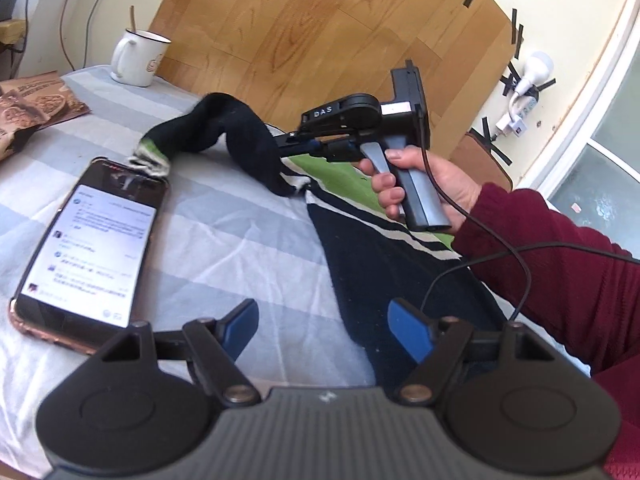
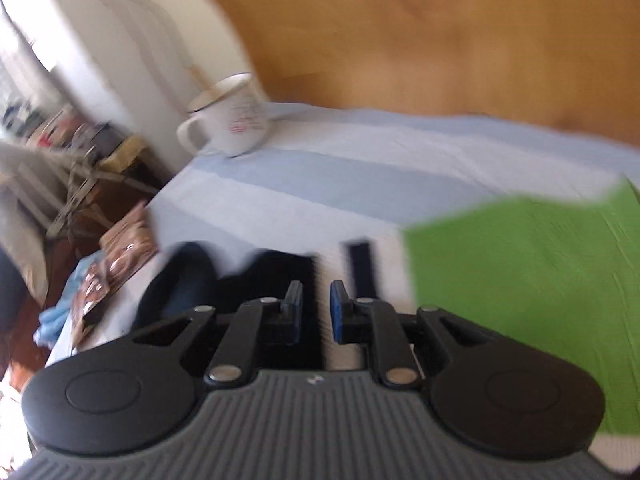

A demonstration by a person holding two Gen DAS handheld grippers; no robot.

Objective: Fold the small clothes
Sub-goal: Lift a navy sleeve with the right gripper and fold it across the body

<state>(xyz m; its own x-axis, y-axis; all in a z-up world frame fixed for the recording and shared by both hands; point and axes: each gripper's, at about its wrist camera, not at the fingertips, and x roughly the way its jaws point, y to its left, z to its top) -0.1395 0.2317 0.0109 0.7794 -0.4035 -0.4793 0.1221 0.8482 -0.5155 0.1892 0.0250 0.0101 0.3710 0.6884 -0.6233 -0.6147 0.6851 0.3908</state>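
Observation:
A small dark navy garment (image 1: 384, 256) with green and white stripes lies on the striped bedsheet (image 1: 224, 248). Its dark sleeve (image 1: 240, 136) is lifted off the sheet, its striped cuff resting by a phone. In the left wrist view my right gripper (image 1: 288, 142) is shut on that sleeve, held by a hand in a maroon sleeve. In the blurred right wrist view my right gripper (image 2: 316, 308) has its fingers close together with dark cloth (image 2: 276, 272) in front of them, next to the green panel (image 2: 528, 280). My left gripper (image 1: 322, 326) is open and empty above the garment's near edge.
A lit phone (image 1: 88, 256) lies on the sheet at the left. A white enamel mug (image 1: 136, 58) stands at the far edge, also in the right wrist view (image 2: 230, 118). Snack packets (image 1: 28, 108) lie far left. A wooden board (image 1: 320, 28) leans behind the bed.

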